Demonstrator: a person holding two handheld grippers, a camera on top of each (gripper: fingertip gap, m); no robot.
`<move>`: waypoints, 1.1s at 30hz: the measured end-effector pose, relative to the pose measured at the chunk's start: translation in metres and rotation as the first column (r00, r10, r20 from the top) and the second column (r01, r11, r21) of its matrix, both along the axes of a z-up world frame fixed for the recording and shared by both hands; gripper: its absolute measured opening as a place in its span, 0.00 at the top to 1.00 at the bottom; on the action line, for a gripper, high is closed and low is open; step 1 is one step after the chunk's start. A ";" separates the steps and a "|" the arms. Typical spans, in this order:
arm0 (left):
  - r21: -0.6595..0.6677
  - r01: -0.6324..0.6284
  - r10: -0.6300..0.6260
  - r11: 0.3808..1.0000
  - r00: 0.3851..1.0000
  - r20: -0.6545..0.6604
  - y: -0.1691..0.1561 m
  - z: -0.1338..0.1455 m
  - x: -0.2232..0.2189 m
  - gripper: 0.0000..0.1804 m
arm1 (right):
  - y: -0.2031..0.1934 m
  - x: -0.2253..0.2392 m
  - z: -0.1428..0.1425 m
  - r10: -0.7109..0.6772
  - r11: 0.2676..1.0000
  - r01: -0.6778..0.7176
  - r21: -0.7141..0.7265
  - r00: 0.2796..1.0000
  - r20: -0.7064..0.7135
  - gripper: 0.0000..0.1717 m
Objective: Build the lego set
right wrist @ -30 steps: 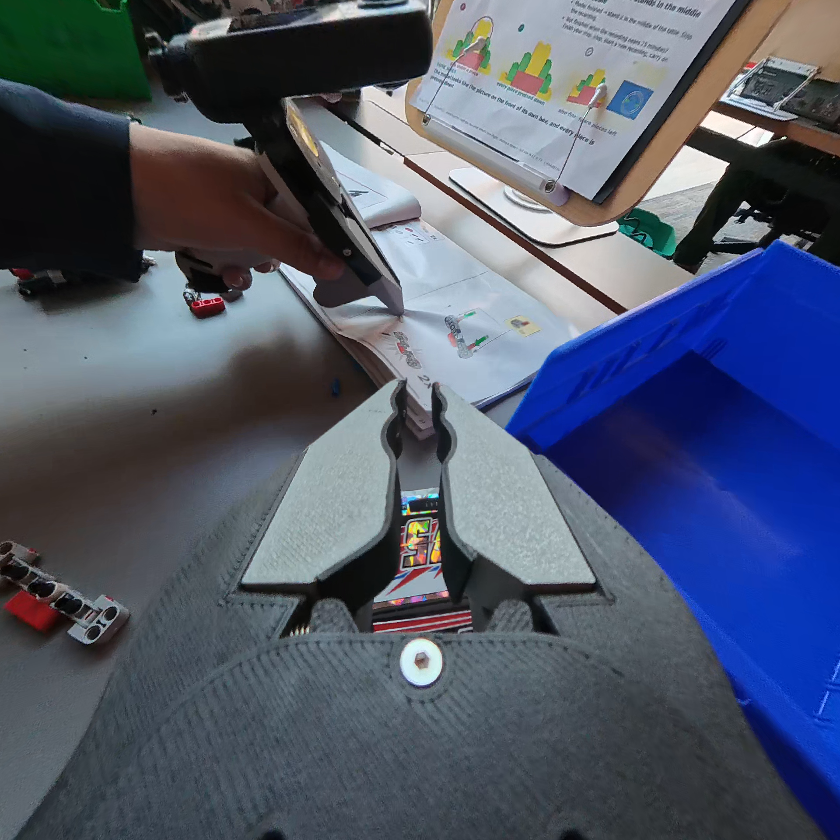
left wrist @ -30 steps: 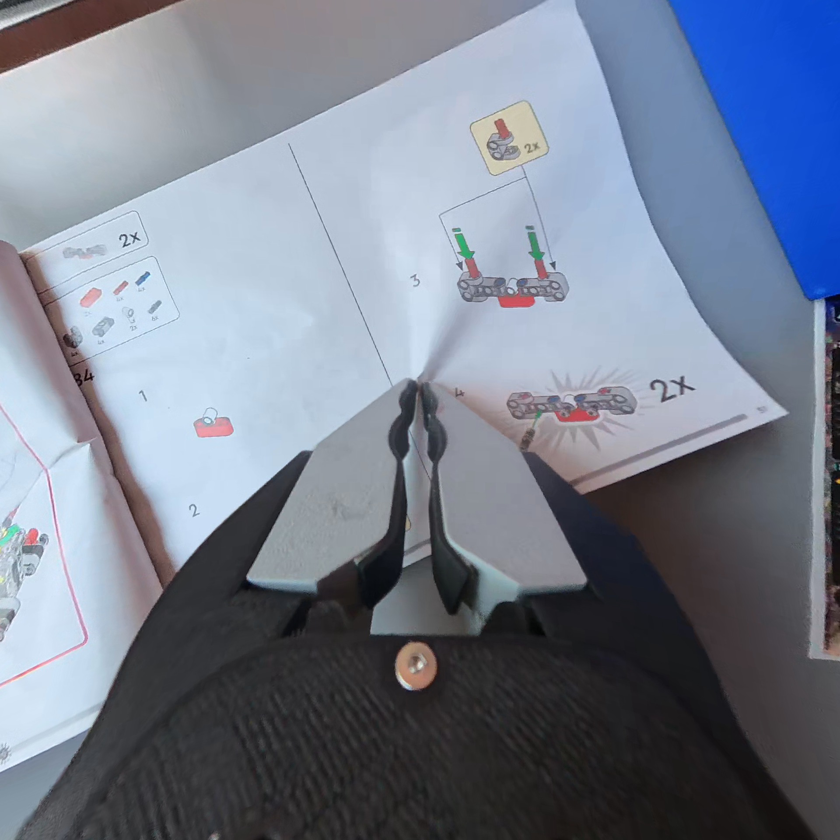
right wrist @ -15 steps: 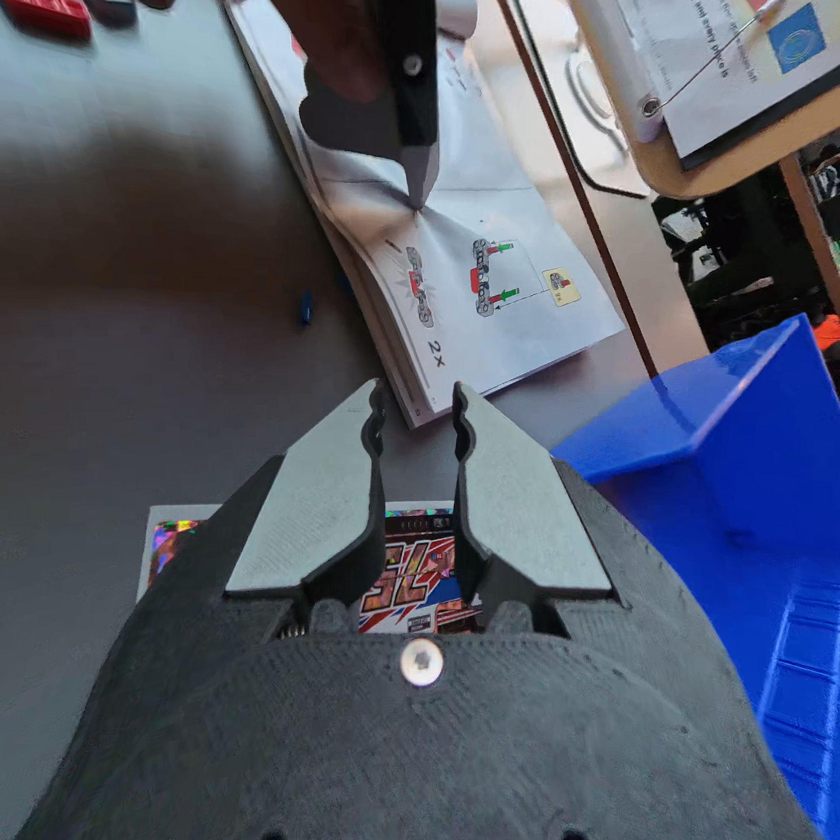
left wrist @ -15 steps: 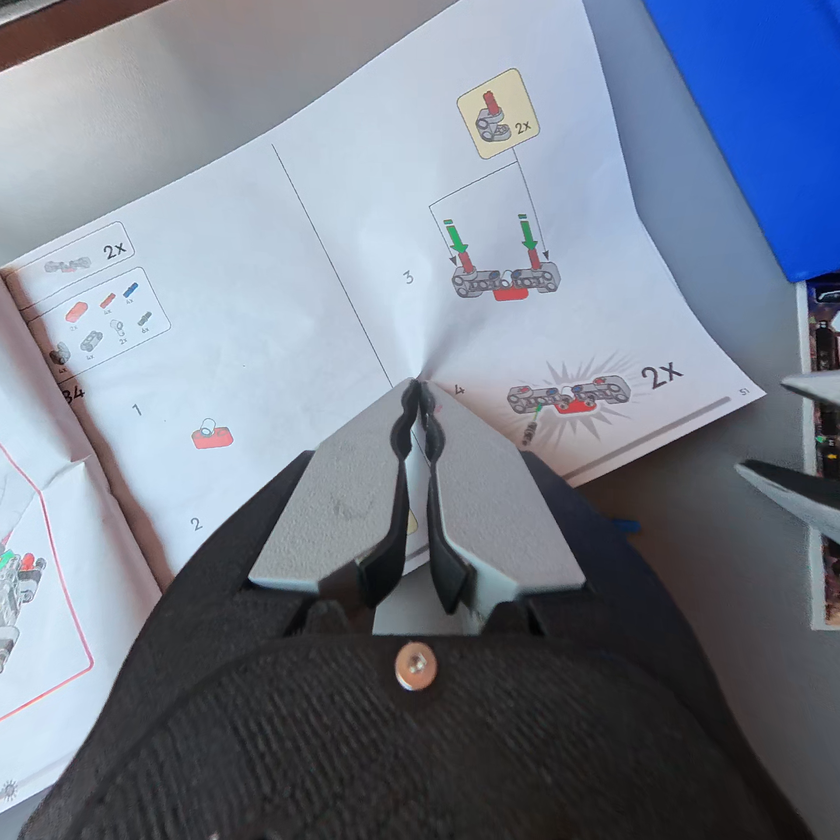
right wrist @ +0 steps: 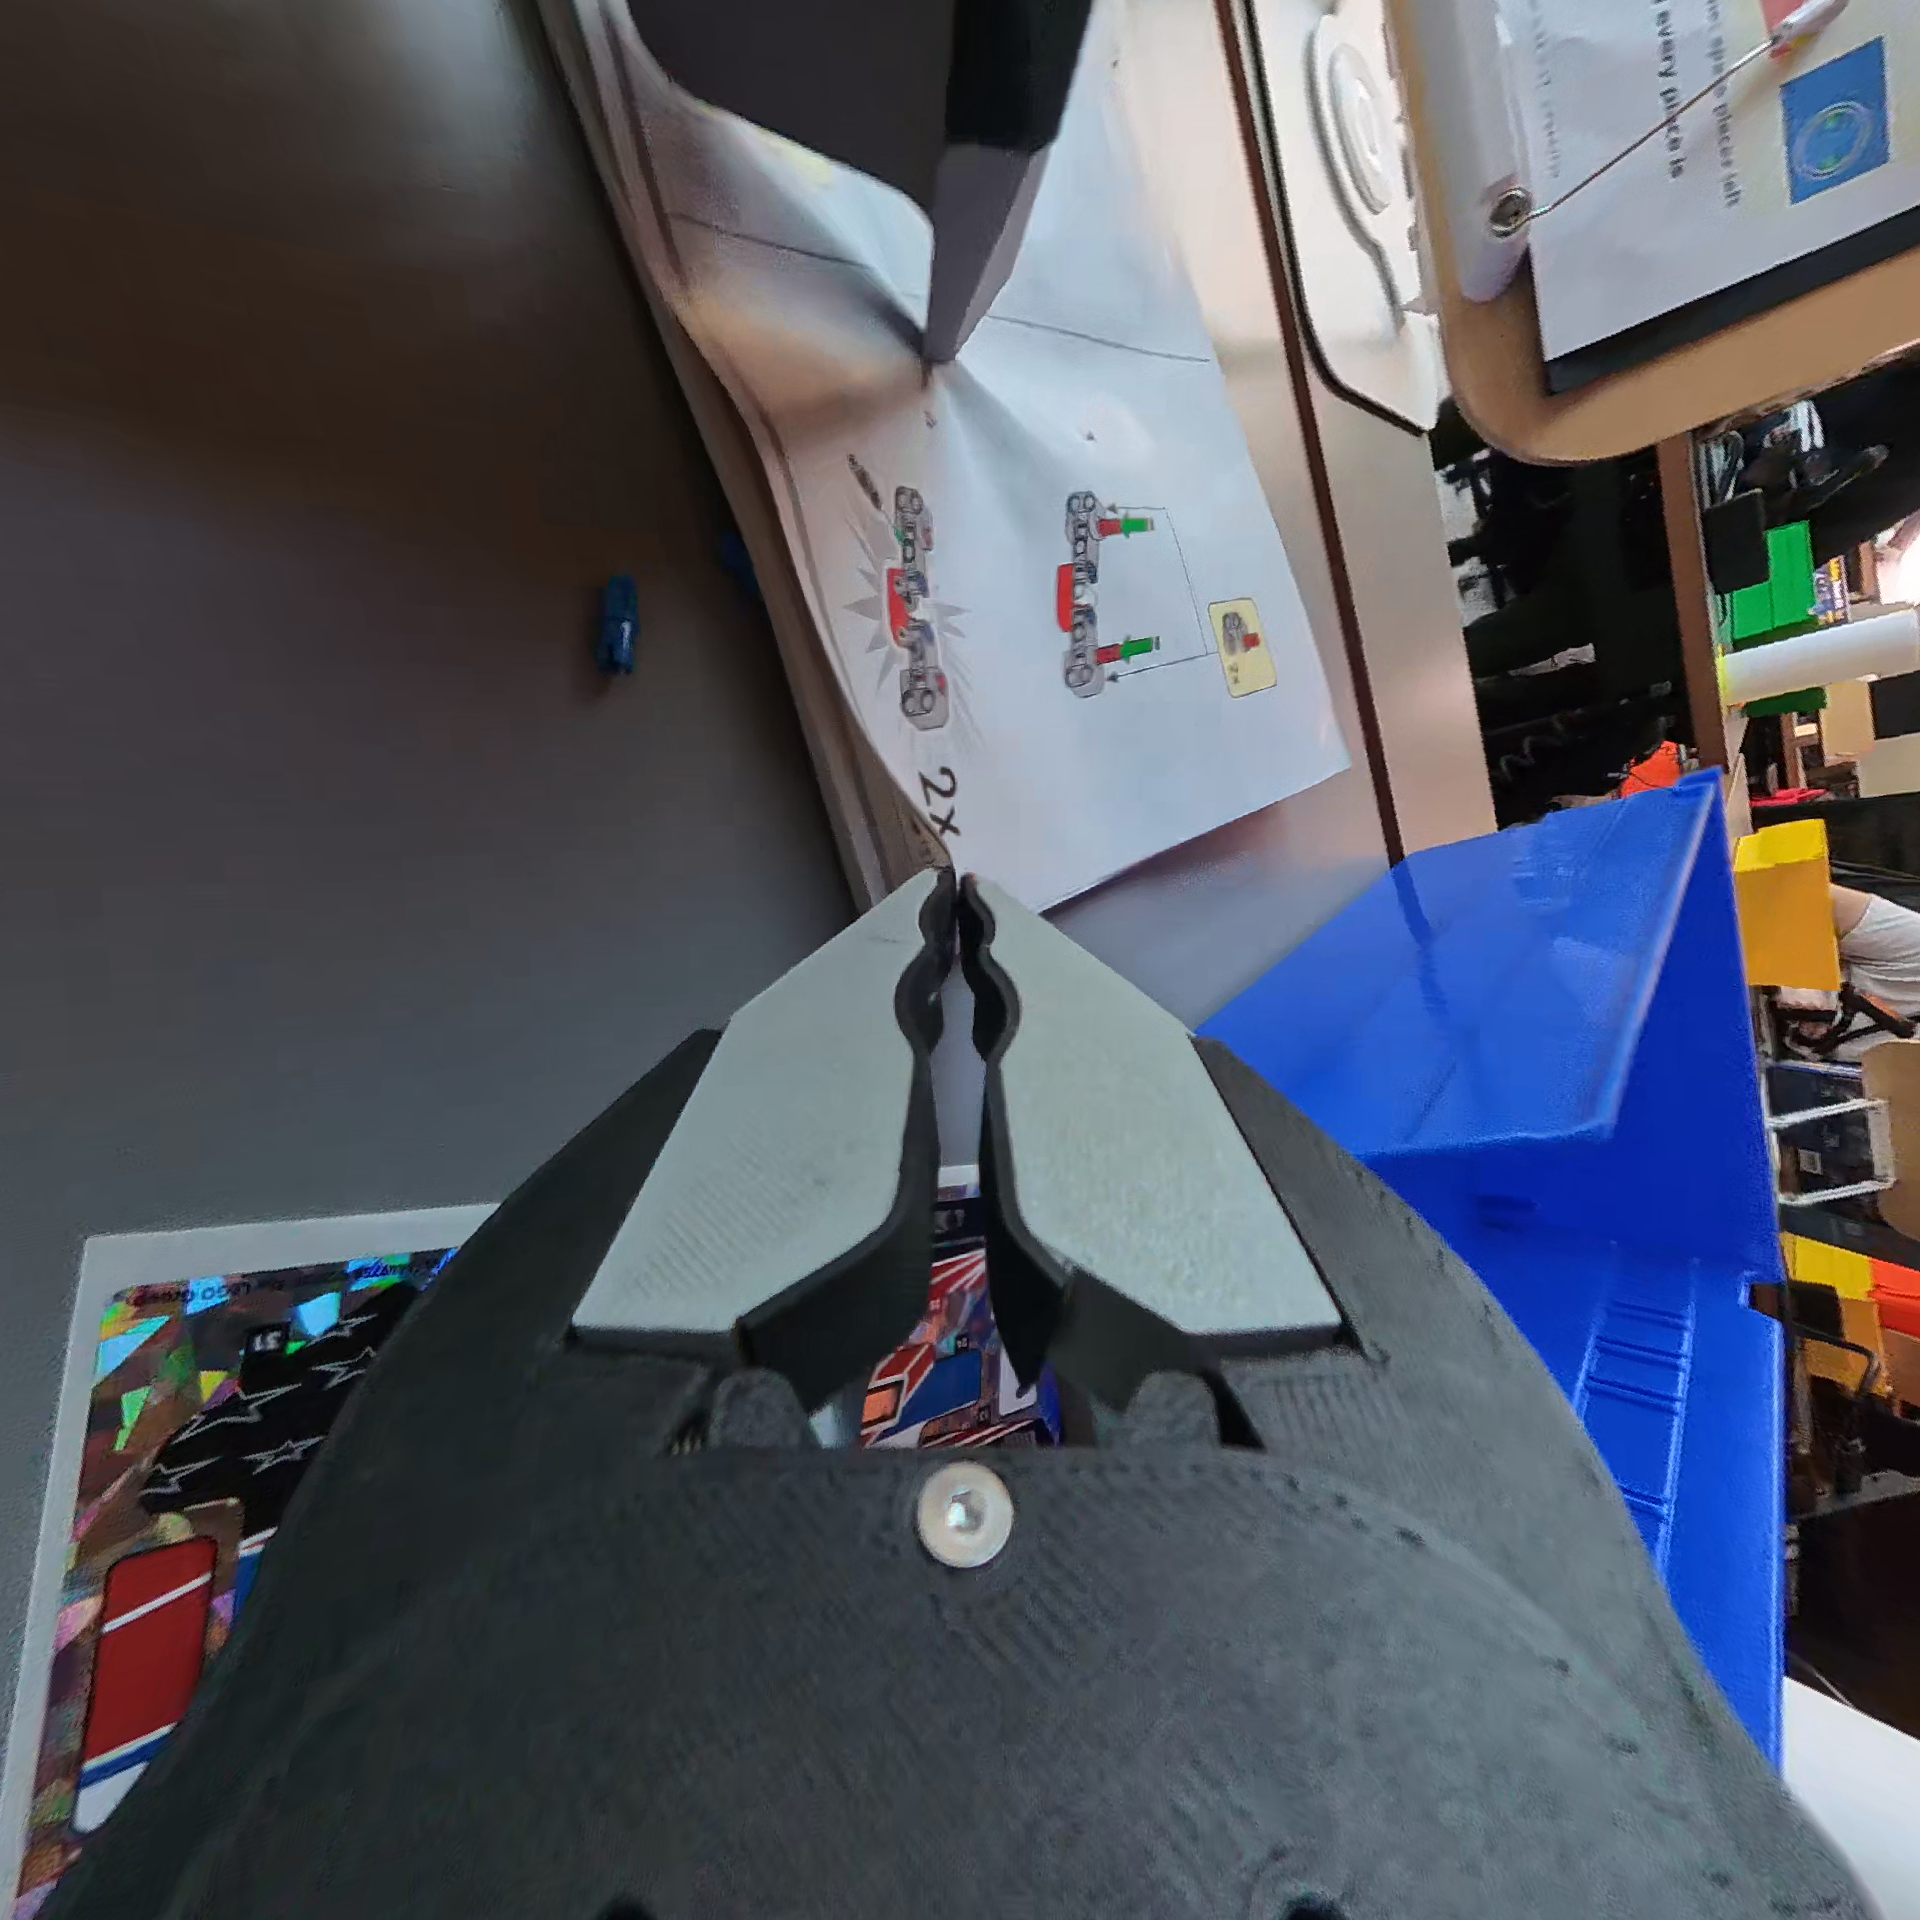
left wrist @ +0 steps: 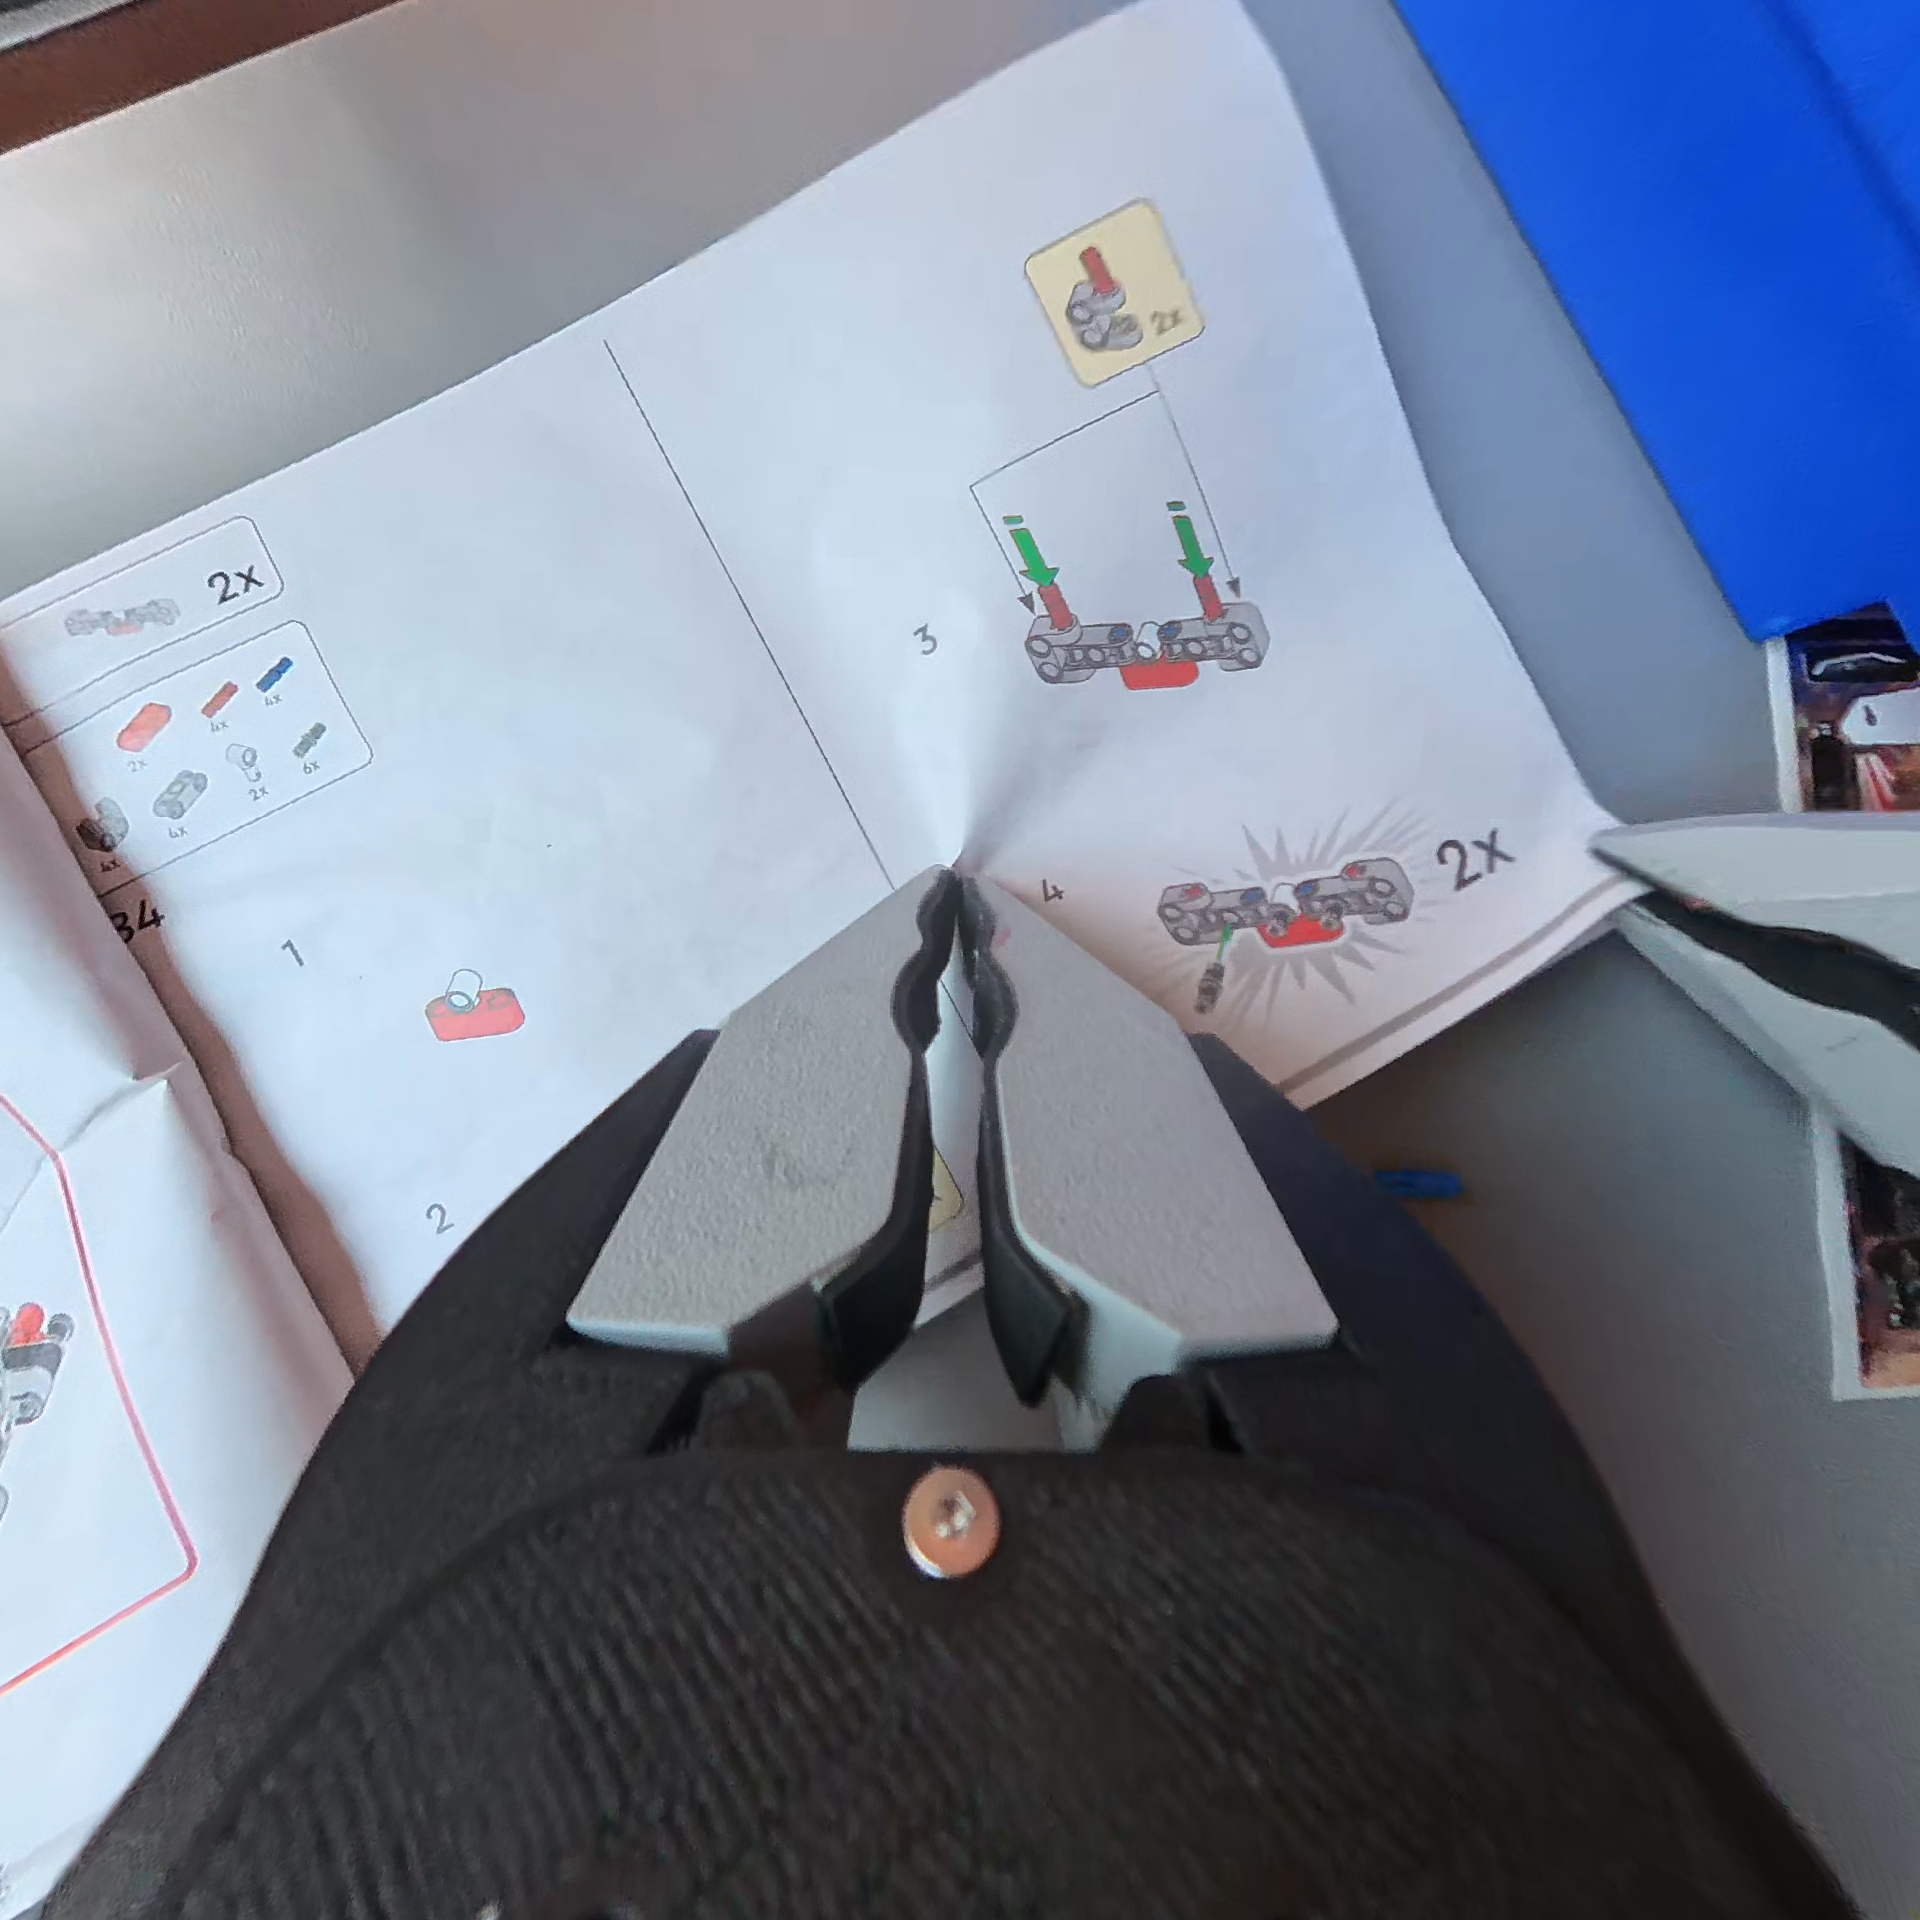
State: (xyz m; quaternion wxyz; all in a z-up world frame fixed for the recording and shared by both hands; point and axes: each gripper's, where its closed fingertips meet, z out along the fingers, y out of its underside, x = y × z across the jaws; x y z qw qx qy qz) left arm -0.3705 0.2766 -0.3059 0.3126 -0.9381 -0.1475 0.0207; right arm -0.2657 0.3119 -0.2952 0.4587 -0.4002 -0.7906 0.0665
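An open instruction booklet (left wrist: 727,675) lies on the grey table. My left gripper (left wrist: 954,883) is shut with nothing between its pads. Its tips press down on the right-hand page and crease the paper around them. It also shows in the right wrist view (right wrist: 951,312), pointing down onto the page. My right gripper (right wrist: 954,883) is shut on the near corner of that page (right wrist: 1122,779), and white paper shows between its pads. In the left wrist view, the right gripper (left wrist: 1621,883) reaches in from the right, with the page's corner running in between its fingers.
A blue bin (right wrist: 1507,1039) stands close to the right of the booklet. A shiny printed card (right wrist: 156,1403) lies under my right gripper. A small blue pin (right wrist: 618,623) lies on the table left of the booklet. A wooden stand with a sheet (right wrist: 1662,208) is behind. Spacing between my two grippers at the tips: around 12 cm. The right tips stand about 7 cm off the small blue pin (right wrist: 618,623).
My right gripper opened, moved forward to the booklet's corner and shut on the page there. My left gripper stayed shut, pressing on the page.
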 end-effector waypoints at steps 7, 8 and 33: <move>0.151 0.121 -0.140 0.981 0.983 0.120 -0.006 0.046 0.022 0.79 | 0.000 0.001 -0.002 0.008 0.998 -0.008 -0.062 1.000 -0.014 1.00; 0.151 0.156 -0.172 0.976 0.980 0.100 -0.010 0.052 0.024 0.74 | 0.000 0.001 -0.002 0.006 0.997 -0.008 -0.077 1.000 -0.018 1.00; -0.036 0.453 -0.439 0.891 0.839 -0.321 0.010 0.045 0.063 1.00 | -0.006 -0.003 0.047 -0.031 0.938 -0.059 -0.341 0.968 -0.250 0.96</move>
